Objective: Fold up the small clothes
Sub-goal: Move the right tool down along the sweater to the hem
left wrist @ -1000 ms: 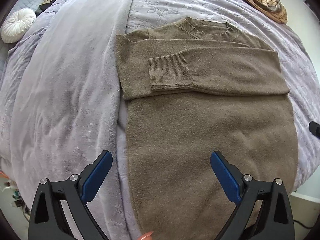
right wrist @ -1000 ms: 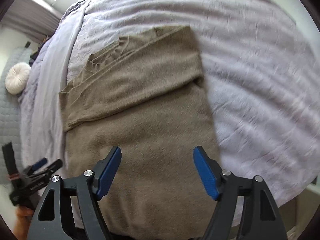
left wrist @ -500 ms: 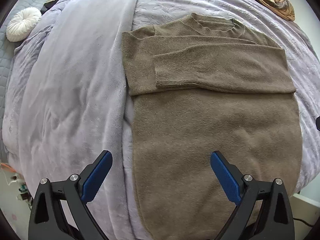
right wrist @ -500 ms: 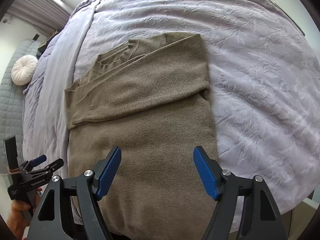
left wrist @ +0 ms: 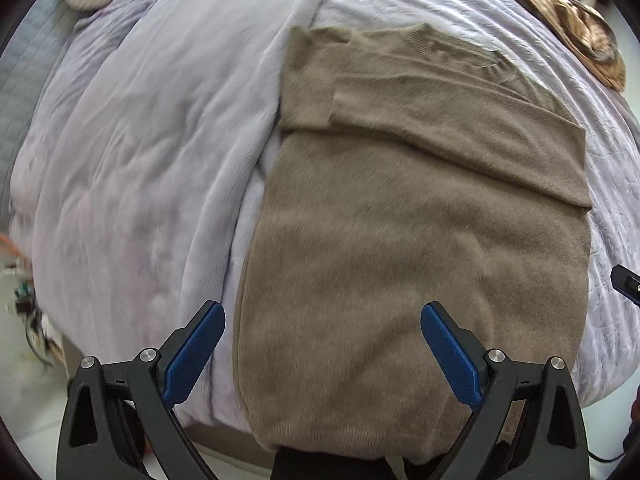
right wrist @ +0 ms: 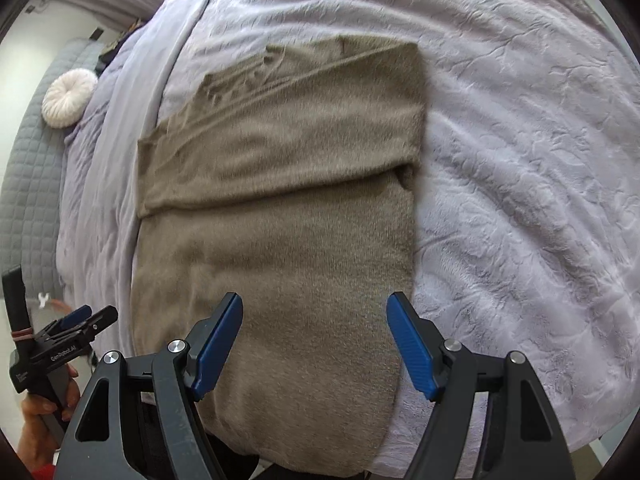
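An olive-brown knit sweater [left wrist: 416, 216] lies flat on the lavender bed cover [left wrist: 132, 168], both sleeves folded across its chest, its hem hanging over the near bed edge. It also shows in the right wrist view [right wrist: 280, 220]. My left gripper [left wrist: 322, 350] is open and empty, hovering above the sweater's lower left part near the hem. My right gripper [right wrist: 314, 344] is open and empty above the lower right part. The left gripper also shows at the left edge of the right wrist view [right wrist: 68, 330], beside the bed.
A round white cushion [right wrist: 68, 98] lies at the far left by a grey quilted headboard [right wrist: 28, 184]. A brown patterned cloth [left wrist: 576, 28] lies at the far right of the bed. The bed cover [right wrist: 520, 160] stretches right of the sweater.
Both grippers have pulled back toward the near bed edge, so the sweater's hem is in view now. Both stay open and empty. The sweater has not moved.
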`<state>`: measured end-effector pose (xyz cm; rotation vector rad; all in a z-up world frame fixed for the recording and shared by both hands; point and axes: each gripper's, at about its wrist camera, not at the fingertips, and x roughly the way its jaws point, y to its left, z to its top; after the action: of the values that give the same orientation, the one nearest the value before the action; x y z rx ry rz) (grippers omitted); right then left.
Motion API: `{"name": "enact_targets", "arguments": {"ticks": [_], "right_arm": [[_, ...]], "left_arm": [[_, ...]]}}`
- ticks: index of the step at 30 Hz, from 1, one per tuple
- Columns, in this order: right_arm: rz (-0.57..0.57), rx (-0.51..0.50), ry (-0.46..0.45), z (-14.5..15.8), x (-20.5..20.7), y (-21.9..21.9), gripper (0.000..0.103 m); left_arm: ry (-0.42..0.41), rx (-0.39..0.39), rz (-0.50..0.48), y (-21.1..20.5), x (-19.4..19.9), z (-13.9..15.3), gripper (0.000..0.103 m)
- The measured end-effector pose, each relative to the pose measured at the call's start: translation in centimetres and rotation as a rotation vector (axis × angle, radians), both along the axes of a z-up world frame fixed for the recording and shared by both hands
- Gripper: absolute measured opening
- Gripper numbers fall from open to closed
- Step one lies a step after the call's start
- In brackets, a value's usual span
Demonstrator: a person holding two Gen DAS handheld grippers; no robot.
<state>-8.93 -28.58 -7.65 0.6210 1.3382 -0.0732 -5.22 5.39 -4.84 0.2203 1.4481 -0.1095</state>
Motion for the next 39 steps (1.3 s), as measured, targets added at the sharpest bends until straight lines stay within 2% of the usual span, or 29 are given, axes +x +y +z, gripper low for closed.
{"name": "enact_targets", "arguments": {"ticks": [6,11,19,25,34,39], "right_arm": [[-0.011,0.052,0.004,-0.7,-0.8,0.6,0.078],[-0.039,0.072,0.004,-1.1,-2.2,1.9,0.078],[-0.104,0.093,0.024,-2.5,-6.4,5.1,0.077],[-0.159,0.127,-0.006,-2.7,-9.8,7.0,0.077],[-0.220,0.144,-0.016,-3.1,-14.0,8.8,0.077],[-0.239,0.148,-0.006,-3.6,-15.5,9.3,0.077]], "left_arm": [[-0.005,0.018,0.001,1.2,-1.6,0.2,0.099],[-0.005,0.012,-0.048,1.9,-2.7,-0.4,0.099],[0.012,-0.013,-0.091,4.3,-5.9,-2.3,0.099],[0.000,-0.018,-0.134,5.8,-8.1,-2.7,0.099],[0.000,-0.038,-0.142,7.6,-9.9,-3.5,0.099],[0.027,-0.060,-0.142,8.2,-10.7,-4.3,0.099]]}}
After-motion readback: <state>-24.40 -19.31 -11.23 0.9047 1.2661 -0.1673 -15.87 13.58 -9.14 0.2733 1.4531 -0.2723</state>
